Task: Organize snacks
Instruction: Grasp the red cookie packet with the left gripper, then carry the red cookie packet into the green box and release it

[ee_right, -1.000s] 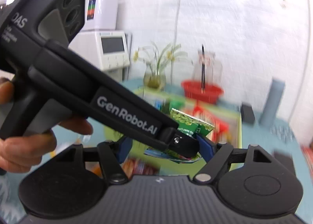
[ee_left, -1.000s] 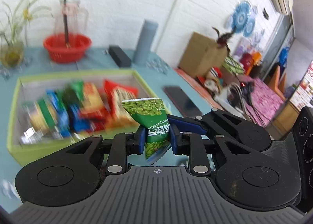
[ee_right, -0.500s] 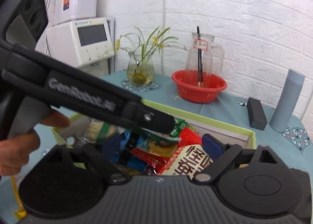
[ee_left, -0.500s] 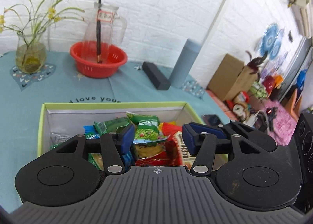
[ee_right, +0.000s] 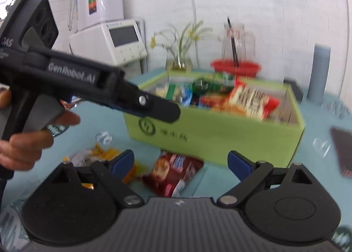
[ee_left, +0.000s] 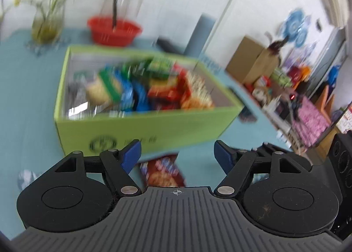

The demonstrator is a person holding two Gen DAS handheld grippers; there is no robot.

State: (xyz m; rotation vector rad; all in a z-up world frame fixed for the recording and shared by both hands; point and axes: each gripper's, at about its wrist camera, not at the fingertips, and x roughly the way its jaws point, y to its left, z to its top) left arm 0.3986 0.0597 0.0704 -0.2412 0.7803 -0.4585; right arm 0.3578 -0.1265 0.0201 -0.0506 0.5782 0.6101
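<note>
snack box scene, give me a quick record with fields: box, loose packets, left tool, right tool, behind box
box: green box on the blue tablecloth, holding many snack packets
loose packets: dark red packet in front of the box; yellow packets beside it
left tool: left tool jaws opening, nothing between them
right tool: right tool open, empty, above the dark red packet
behind box: red basket, flower vase

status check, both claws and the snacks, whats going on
Left claw opening, empty. Right claw open, empty. Dark red snack bag on table before green box. Nothing blocking it.
</note>
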